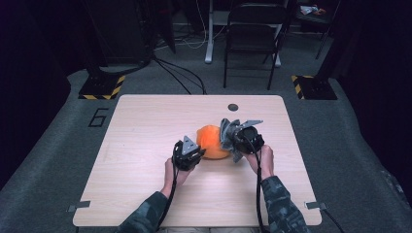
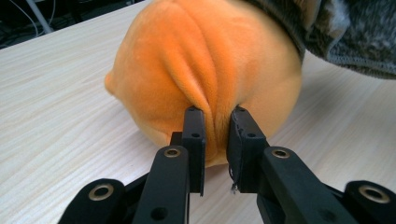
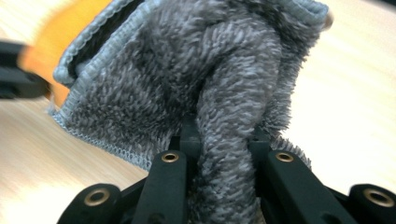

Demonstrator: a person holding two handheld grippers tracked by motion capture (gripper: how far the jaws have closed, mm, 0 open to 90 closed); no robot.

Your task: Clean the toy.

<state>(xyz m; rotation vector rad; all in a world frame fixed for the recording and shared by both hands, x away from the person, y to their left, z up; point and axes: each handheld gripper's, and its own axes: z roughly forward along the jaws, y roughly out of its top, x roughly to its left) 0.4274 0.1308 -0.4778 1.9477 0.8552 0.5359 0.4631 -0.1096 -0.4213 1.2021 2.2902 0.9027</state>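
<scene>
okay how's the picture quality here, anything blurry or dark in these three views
High view: dim with dark edges, the table evenly lit. Left gripper view: sharp on the orange plush. Right gripper view: grey towel crisp at the jaws, the orange plush at upper left smeared, the tabletop washed out at right.

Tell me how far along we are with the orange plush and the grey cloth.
Done: both grips are made. The left gripper pinches a fold of the orange plush; the right gripper is shut on the grey fleecy cloth. In hand: the cloth lies against the plush's far side. Left: most of the plush remains bare.
</scene>
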